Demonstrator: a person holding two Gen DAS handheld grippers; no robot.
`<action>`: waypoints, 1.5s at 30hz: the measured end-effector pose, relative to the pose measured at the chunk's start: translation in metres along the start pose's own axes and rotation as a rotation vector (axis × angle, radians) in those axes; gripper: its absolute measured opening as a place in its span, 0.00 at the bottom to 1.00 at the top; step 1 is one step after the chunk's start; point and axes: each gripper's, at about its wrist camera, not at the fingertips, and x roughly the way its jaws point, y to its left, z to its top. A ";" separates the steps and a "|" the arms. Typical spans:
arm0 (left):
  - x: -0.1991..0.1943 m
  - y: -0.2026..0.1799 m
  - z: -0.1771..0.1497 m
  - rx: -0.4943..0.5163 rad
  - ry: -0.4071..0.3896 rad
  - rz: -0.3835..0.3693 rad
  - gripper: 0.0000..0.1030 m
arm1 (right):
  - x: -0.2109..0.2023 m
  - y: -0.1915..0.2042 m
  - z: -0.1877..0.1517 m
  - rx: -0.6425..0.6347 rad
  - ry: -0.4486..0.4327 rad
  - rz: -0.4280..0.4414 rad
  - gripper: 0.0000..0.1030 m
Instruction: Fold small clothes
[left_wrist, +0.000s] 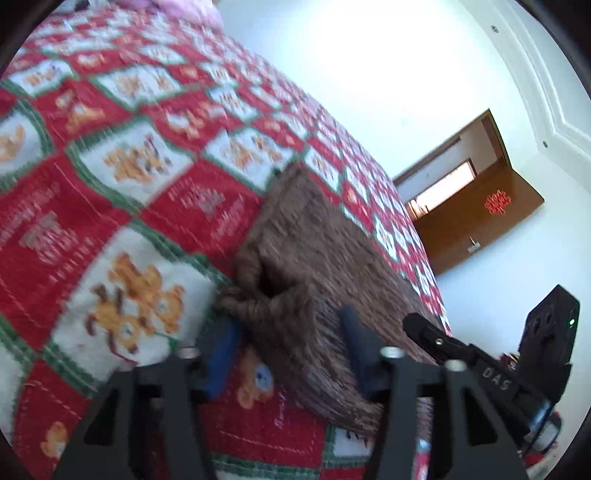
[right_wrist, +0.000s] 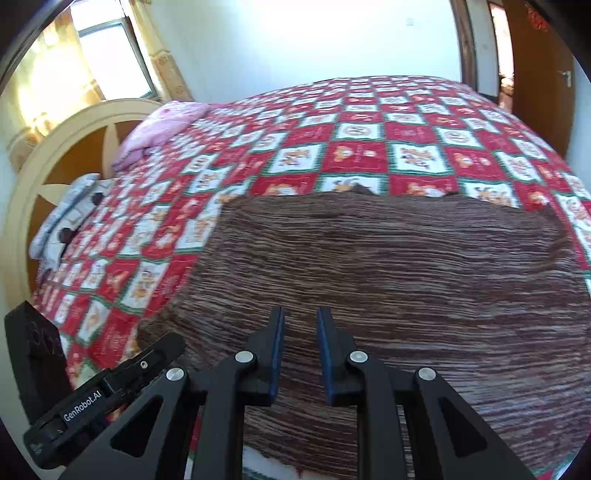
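Note:
A brown ribbed knit garment (right_wrist: 388, 266) lies spread flat on the red, white and green checked quilt (right_wrist: 362, 147). In the left wrist view the garment (left_wrist: 314, 236) has a bunched, rolled corner with a dark opening near its left edge. My left gripper (left_wrist: 291, 332) is open, its blue-padded fingers either side of that bunched corner, not closed on it. My right gripper (right_wrist: 300, 332) is open with a narrow gap, hovering over the garment's near edge and holding nothing.
The quilt (left_wrist: 122, 166) covers a bed with a cream headboard (right_wrist: 55, 155). A pink blanket (right_wrist: 162, 122) and a grey patterned pillow (right_wrist: 62, 218) lie at the head. A wooden door (left_wrist: 476, 206) stands open beyond the bed's far side.

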 end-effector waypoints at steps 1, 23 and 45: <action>-0.003 0.001 0.000 0.006 -0.035 0.021 0.78 | 0.000 0.002 0.003 -0.006 0.001 0.015 0.19; 0.022 0.007 -0.002 0.072 0.007 -0.074 0.32 | 0.084 0.051 0.084 -0.118 0.079 0.015 0.29; 0.021 0.008 -0.006 0.078 -0.004 -0.091 0.27 | 0.167 0.097 0.092 -0.315 0.256 -0.019 0.17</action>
